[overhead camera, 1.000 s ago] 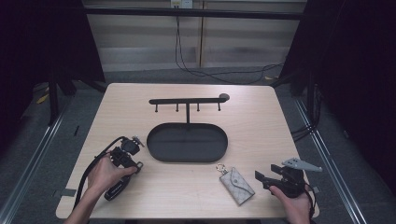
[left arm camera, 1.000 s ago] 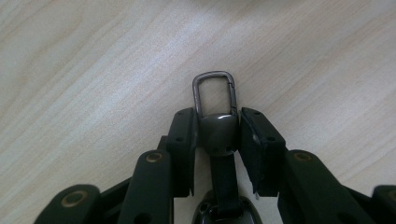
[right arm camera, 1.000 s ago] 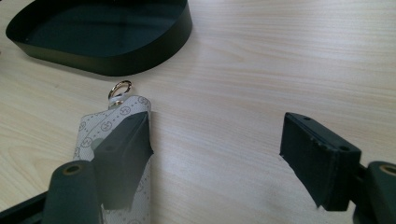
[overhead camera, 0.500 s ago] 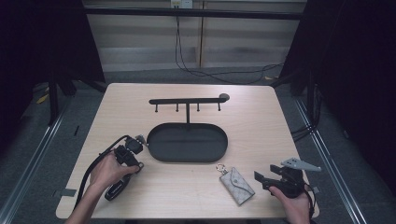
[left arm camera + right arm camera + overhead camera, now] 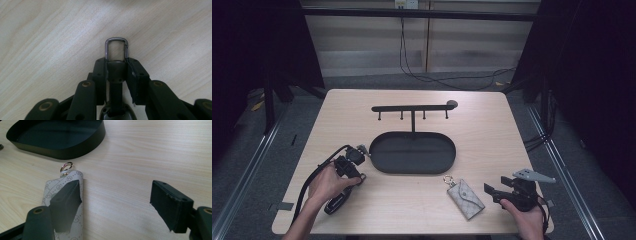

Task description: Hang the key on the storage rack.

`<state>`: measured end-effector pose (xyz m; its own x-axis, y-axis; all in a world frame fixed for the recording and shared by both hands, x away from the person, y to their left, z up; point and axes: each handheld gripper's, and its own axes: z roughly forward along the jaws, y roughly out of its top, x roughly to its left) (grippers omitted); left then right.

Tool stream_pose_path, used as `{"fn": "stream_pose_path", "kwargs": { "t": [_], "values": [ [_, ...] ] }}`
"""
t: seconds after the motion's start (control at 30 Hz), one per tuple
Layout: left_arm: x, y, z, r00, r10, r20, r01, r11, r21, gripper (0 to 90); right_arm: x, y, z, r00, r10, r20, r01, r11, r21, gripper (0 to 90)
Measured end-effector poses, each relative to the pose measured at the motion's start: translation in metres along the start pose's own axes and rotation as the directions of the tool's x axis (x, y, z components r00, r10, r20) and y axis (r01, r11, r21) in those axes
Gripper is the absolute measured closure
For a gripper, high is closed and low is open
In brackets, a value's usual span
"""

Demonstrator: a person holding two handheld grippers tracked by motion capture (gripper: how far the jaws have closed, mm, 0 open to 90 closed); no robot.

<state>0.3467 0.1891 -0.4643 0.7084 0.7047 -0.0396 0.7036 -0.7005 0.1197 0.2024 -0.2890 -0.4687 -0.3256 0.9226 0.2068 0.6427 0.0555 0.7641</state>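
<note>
My left gripper (image 5: 116, 63) is shut on a small dark key holder; its metal clasp (image 5: 116, 38) sticks out beyond the fingertips, over the wooden table. In the high view the left gripper (image 5: 358, 153) lies at the left end of the black oval tray (image 5: 412, 152), with a hand around it. A grey patterned key pouch (image 5: 466, 198) with a ring (image 5: 66, 166) lies flat near the front edge. My right gripper (image 5: 495, 190) stands open just right of it. In the right gripper view the pouch (image 5: 60, 187) lies by the left jaw of the right gripper (image 5: 115, 187), outside the gap.
A black rack with several hooks (image 5: 412, 107) rises behind the tray, whose wall (image 5: 62, 155) is also seen from the right gripper. The left gripper's cable (image 5: 314, 172) loops along the table's left side. Dark floor surrounds the table.
</note>
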Motion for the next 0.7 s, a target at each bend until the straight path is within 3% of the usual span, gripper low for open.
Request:
{"fn": "stream_pose_path", "kwargs": {
  "t": [0.27,0.3,0.33,0.4,0.6,0.7],
  "values": [
    [0.006,-0.003,-0.002,0.9993,-0.025,0.028,0.025,0.9997,0.000,70.6,0.000,0.000,0.000,1.0000,0.004,-0.001,-0.004,1.000,-0.001,24.3],
    [0.007,-0.003,-0.003,0.9992,0.001,0.040,-0.002,1.0000,0.002,70.6,0.000,0.000,0.000,1.0000,0.003,-0.001,-0.003,1.000,-0.001,24.3],
    [0.007,-0.004,-0.004,0.9985,-0.018,0.052,0.018,0.9998,-0.007,70.6,0.000,0.000,0.001,1.0000,0.002,-0.001,-0.002,1.000,0.000,24.3],
    [0.007,-0.005,-0.007,0.9974,-0.020,0.069,0.020,0.9998,-0.006,70.6,0.000,0.000,0.001,1.0000,0.001,-0.001,-0.001,1.000,0.000,24.3],
    [0.011,-0.007,-0.010,0.9966,-0.053,0.063,0.054,0.9985,-0.013,70.6,0.000,0.000,0.001,1.0000,0.007,0.000,-0.007,1.000,0.000,24.2],
    [0.010,-0.008,-0.015,0.9970,-0.044,0.064,0.045,0.9989,-0.014,70.6,-0.001,0.000,0.001,0.9999,0.011,0.001,-0.011,1.000,-0.001,24.2]
  ]
}}
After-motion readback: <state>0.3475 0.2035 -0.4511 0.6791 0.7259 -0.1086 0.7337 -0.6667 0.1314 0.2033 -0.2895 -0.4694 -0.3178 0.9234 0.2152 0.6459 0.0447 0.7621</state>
